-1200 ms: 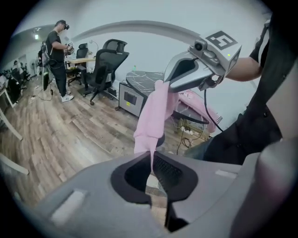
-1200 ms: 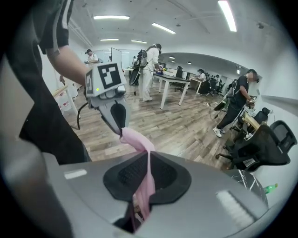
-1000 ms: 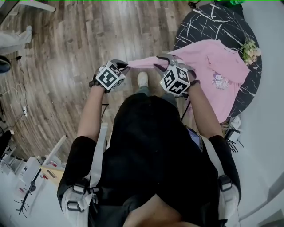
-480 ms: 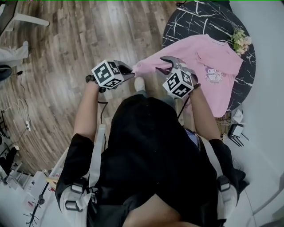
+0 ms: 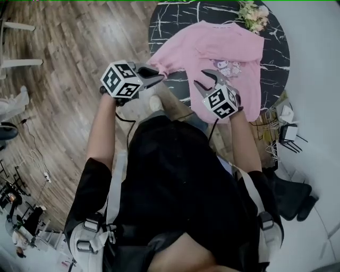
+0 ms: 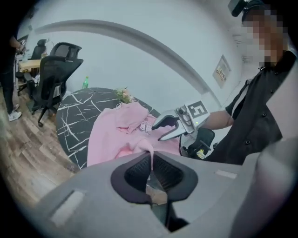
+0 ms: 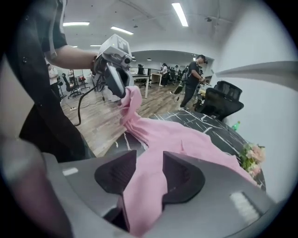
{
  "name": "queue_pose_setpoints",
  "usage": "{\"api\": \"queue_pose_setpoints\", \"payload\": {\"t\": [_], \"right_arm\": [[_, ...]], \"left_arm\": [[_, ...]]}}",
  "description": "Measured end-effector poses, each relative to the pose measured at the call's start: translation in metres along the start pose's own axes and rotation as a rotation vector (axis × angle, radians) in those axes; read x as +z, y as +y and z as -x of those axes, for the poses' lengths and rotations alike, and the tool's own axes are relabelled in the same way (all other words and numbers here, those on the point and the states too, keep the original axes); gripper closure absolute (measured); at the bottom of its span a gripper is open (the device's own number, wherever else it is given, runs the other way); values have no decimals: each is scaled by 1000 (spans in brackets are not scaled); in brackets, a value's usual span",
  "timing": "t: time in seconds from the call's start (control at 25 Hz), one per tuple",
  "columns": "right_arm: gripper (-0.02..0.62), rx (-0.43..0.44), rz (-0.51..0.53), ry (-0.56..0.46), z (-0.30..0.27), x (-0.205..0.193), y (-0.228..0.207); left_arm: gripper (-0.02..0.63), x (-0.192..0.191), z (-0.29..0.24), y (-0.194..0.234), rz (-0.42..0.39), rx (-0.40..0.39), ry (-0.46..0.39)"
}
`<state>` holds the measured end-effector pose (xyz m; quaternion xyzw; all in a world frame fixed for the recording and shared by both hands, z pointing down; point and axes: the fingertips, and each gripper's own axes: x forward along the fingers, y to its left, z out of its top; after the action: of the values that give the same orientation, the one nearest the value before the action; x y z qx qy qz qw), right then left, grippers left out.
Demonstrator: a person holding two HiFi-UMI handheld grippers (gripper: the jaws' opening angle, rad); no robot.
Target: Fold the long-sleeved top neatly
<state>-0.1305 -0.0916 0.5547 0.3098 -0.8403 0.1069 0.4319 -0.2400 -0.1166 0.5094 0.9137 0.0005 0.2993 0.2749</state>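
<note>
Long-sleeved top [image 5: 215, 45], soft pink cloth with a small cartoon print on the chest, lies mostly spread on a round black table [image 5: 170, 21] veined with white, ahead of both sets of jaws. The left gripper [image 6: 152, 160] is clamped tight on 1 thin fold of the cloth, which runs from between its ribbed dark pads to the rest of the garment. The right gripper [image 7: 149, 162] has just been opening its jaws. They stand apart, and a loose band of cloth drapes through the gap between the 2 pads, unpinched. Pale flowers [image 5: 254, 10] sit beyond the top. A wood-plank floor [image 5: 74, 48] lies beside the left jaws.
</note>
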Motion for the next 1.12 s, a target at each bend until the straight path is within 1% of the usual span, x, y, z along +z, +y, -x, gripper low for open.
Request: {"api": "queue_pose_setpoints", "payload": {"t": [0.2,0.36,0.48,0.64,0.76,0.84,0.92,1.0,1.12], "right_arm": [[420,-3,-50,1,43,-59,-35],[423,30,-71,39,60,-114,-56],[425,67,-87,39,67,-145,-62],[431,109,-108,24,81,-168,-68],[437,131,-81,33,93,-184,-67],[437,137,-66,35,101,-193,-69],[439,136,-74,29,109,-202,-75],[439,133,-95,22,115,-210,-82],[440,128,-119,12,120,-219,-91]], "left_arm": [[584,47,-62,10,54,131,56],[584,81,-117,7,85,186,85],[584,102,-157,3,92,219,108],[584,132,-209,-4,65,223,138],[584,151,-248,-7,46,206,186],[584,167,-268,-8,36,197,203],[584,182,-285,-8,28,189,211],[584,193,-302,-7,38,185,216],[584,198,-323,2,78,200,227]]}}
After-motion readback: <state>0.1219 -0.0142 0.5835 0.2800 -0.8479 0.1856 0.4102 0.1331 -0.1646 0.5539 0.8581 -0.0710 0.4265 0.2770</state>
